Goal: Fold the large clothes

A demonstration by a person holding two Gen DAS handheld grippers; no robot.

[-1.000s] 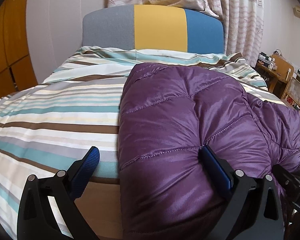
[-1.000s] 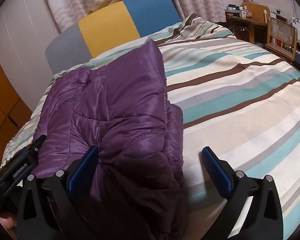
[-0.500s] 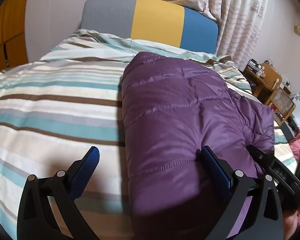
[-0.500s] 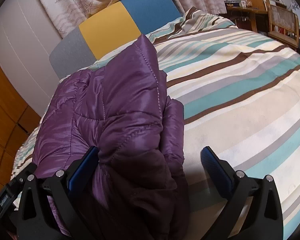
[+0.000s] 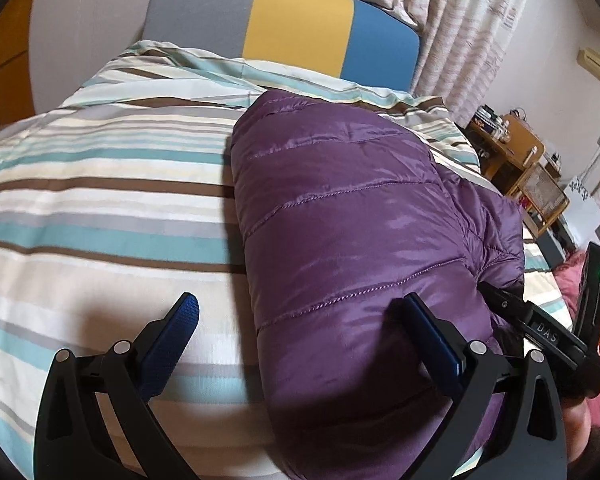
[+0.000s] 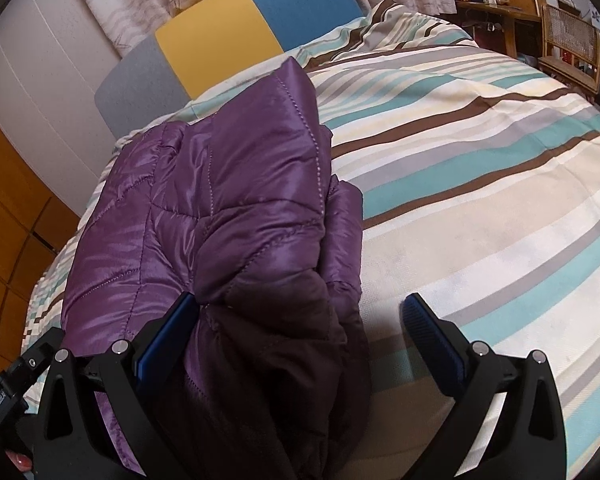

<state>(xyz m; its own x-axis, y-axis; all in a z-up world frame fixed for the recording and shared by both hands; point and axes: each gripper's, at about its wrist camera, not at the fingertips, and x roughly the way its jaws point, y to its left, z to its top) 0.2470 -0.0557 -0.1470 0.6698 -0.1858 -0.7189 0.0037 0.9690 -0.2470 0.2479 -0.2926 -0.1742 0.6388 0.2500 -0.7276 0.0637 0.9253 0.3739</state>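
A purple quilted puffer jacket (image 5: 352, 220) lies folded into a long bundle on the striped bed cover (image 5: 100, 200). My left gripper (image 5: 300, 320) is open over the jacket's near left edge, its right finger (image 5: 432, 336) pressed on the fabric and its left finger (image 5: 172, 332) over the bed cover. In the right wrist view the jacket (image 6: 236, 208) fills the left half. My right gripper (image 6: 300, 328) is open over the jacket's near right edge, its left finger (image 6: 168, 332) against the fabric. The right gripper's body (image 5: 548, 332) shows at the left wrist view's right edge.
A grey, yellow and blue headboard (image 5: 292, 28) stands at the bed's far end, with curtains (image 5: 460, 20) behind. A wooden desk and chair (image 6: 540, 28) stand to the right of the bed. Orange wooden cabinets (image 6: 4, 216) are on the left.
Both grippers have risen and tilted over the jacket's near end. Both stay open. The jacket has kept its folded shape on the bed.
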